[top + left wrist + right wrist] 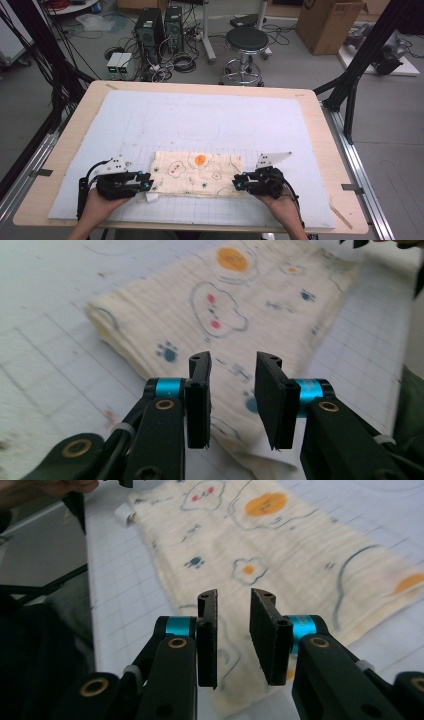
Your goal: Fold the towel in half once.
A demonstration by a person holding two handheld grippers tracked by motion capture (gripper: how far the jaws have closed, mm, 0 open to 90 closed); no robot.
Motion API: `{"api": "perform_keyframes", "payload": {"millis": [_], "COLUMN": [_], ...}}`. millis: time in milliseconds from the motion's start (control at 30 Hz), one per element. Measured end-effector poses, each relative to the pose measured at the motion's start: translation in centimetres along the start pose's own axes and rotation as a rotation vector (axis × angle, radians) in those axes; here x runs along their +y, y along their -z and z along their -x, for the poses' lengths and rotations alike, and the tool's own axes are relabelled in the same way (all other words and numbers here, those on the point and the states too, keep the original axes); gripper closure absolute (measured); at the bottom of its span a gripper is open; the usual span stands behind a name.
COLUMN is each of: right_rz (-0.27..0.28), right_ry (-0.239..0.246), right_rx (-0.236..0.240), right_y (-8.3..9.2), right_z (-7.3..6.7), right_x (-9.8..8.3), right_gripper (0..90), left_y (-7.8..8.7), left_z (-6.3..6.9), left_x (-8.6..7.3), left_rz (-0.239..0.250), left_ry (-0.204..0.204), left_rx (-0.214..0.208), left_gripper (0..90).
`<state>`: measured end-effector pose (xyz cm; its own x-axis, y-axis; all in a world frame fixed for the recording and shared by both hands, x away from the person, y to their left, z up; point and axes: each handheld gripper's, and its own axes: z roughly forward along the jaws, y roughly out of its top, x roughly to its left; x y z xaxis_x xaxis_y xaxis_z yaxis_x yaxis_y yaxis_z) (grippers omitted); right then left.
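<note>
A cream cloth [197,172] printed with an orange sun, clouds and small paw marks lies folded into a long strip on the white grid mat [210,120], near the table's front. My left gripper [149,181] is at the strip's left end, and the left gripper view has its jaws [232,360] standing apart above the cloth [200,305], with nothing pinched. At the right end is my right gripper [236,182]. In the right gripper view its jaws [234,595] also stand apart over the cloth [280,545]. A white tag [151,198] pokes out at the front left corner.
The mat covers most of a wooden table [330,150]. Beyond the far edge on the floor are a black stool [246,42], computer towers [150,30] with cables, and a cardboard box [327,22]. Black frame posts [350,80] rise at both sides.
</note>
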<state>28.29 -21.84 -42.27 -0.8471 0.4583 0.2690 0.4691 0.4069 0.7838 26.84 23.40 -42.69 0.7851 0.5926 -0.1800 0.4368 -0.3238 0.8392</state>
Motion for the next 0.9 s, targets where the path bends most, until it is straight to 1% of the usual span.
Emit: {"api": "perform_keyframes", "payload": {"millis": [67, 133, 167, 200, 233, 300, 333, 400, 433, 500, 533, 567, 600, 633, 667, 700, 767, 800, 833, 900], "right_rz": [0.015, 0.034, 0.044, 0.044, 0.042, 0.036, 0.035, 0.039, 0.033, 0.016, 0.01, 0.005, -0.002, -0.005, -0.015, -0.017, -0.029, -0.042, -0.051, -0.072], "right_ry": [0.003, -0.001, -0.012, -0.013, -0.02, -0.028, -0.025, -0.045, -0.054, -0.075, -0.08, -0.09, -0.097, -0.102, -0.109, -0.117, -0.114, -0.115, -0.119, -0.123], "right_rx": [-0.034, -0.074, -0.082, -0.104, -0.123, -0.153, -0.178, -0.188, -0.195, -0.193, -0.201, -0.199, -0.197, -0.194, -0.194, -0.186, -0.178, -0.175, -0.167, -0.163], "right_y": [-0.1, -0.4, -0.6, -0.9, -1.3, -2.0, -2.3, -2.8, -3.0, -3.4, -3.6, -3.7, -3.8, -3.9, -3.9, -3.9, -4.0, -4.1, -4.2, -4.2], "right_z": [0.7, 1.4, 1.8, 2.2, 2.7, 3.7, 4.1, 4.9, 5.2, 5.8, 6.0, 6.2, 6.5, 6.6, 6.7, 6.8, 6.9, 6.9, 7.0, 7.0], "right_x": [0.7, 1.4, 1.8, 2.1, 2.4, 2.9, 3.1, 3.4, 3.5, 3.6, 3.5, 3.5, 3.4, 3.3, 3.2, 3.1, 3.1, 3.0, 3.0, 2.9], "right_gripper": [72.0, 71.4, 71.4, 71.4, 71.5, 70.1, 69.9, 67.3, 65.6, 63.4, 63.1, 62.8, 62.9, 62.9, 63.6, 66.1, 69.4, 72.9, 75.8, 82.5], "left_y": [-0.4, -1.0, -1.4, -1.8, -2.3, -3.1, -3.5, -4.1, -4.4, -5.1, -5.3, -5.5, -5.7, -5.8, -5.8, -5.9, -6.0, -6.0, -6.0, -6.0], "left_z": [-0.8, -1.5, -1.8, -2.2, -2.7, -3.4, -3.8, -4.6, -5.0, -5.6, -5.8, -6.0, -6.1, -6.1, -6.2, -6.3, -6.3, -6.3, -6.3, -6.3], "left_x": [0.6, 1.1, 1.4, 1.7, 1.9, 2.5, 2.7, 2.9, 3.0, 3.1, 3.1, 3.0, 3.0, 2.9, 2.9, 2.8, 2.7, 2.7, 2.8, 2.8], "left_rz": [0.011, -0.001, 0.003, 0.013, 0.012, 0.008, 0.013, 0.027, 0.021, -0.007, -0.014, -0.018, -0.032, -0.041, -0.047, -0.052, -0.053, -0.051, -0.053, -0.054], "left_ry": [0.017, 0.003, 0.002, 0.02, 0.041, 0.062, 0.073, 0.105, 0.128, 0.152, 0.157, 0.172, 0.179, 0.184, 0.185, 0.188, 0.192, 0.19, 0.184, 0.181], "left_rx": [0.027, 0.057, 0.087, 0.105, 0.118, 0.166, 0.173, 0.181, 0.173, 0.169, 0.159, 0.146, 0.139, 0.144, 0.142, 0.133, 0.132, 0.128, 0.133, 0.138], "left_gripper": [67.5, 71.3, 73.6, 74.3, 74.5, 74.2, 72.5, 69.1, 67.3, 63.4, 62.5, 61.8, 61.2, 61.3, 62.3, 66.6, 72.8, 77.9, 81.6, 84.5]}}
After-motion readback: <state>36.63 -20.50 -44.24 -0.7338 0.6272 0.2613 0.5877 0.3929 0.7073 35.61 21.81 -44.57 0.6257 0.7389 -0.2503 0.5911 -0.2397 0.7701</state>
